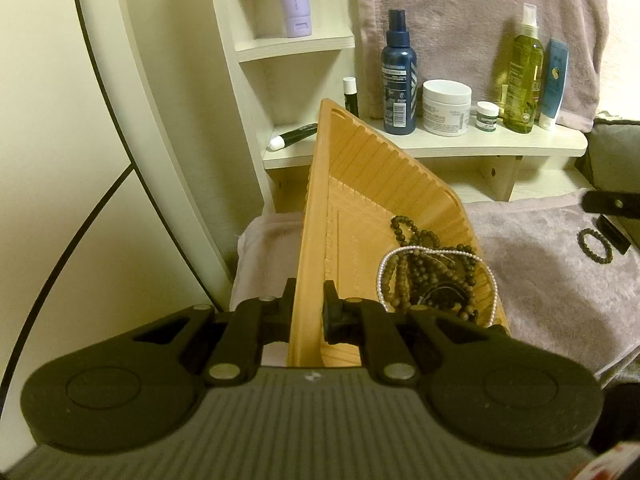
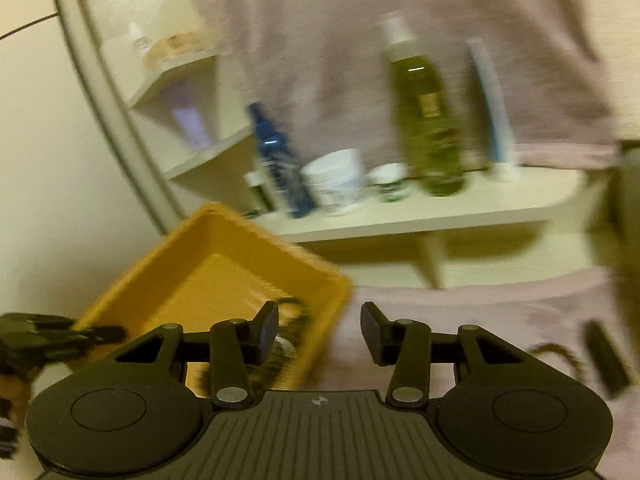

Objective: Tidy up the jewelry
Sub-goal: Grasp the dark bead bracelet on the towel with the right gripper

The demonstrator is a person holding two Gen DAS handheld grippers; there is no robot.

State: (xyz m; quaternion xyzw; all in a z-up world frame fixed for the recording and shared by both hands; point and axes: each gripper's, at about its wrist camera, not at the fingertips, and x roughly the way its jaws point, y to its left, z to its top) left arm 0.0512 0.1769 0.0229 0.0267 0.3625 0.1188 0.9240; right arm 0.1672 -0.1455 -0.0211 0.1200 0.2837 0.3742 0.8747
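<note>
My left gripper (image 1: 310, 312) is shut on the near rim of an orange ribbed tray (image 1: 360, 184), which is tilted steeply, left side up. A heap of dark bead necklaces (image 1: 436, 276) and a white pearl strand (image 1: 386, 276) lies in its low right corner. A dark bead bracelet (image 1: 596, 245) lies on the pink towel (image 1: 560, 280) to the right. In the blurred right wrist view, my right gripper (image 2: 319, 334) is open and empty, just right of the tray (image 2: 208, 272). The bracelet (image 2: 560, 354) lies to its right. The left gripper (image 2: 60, 338) shows at the left edge.
A low white shelf (image 1: 440, 146) behind the tray holds a blue spray bottle (image 1: 399, 76), a white cream jar (image 1: 446, 108), a small jar (image 1: 487, 116), a green bottle (image 1: 524, 76) and a blue tube (image 1: 554, 84). A small black block (image 1: 612, 234) lies beside the bracelet.
</note>
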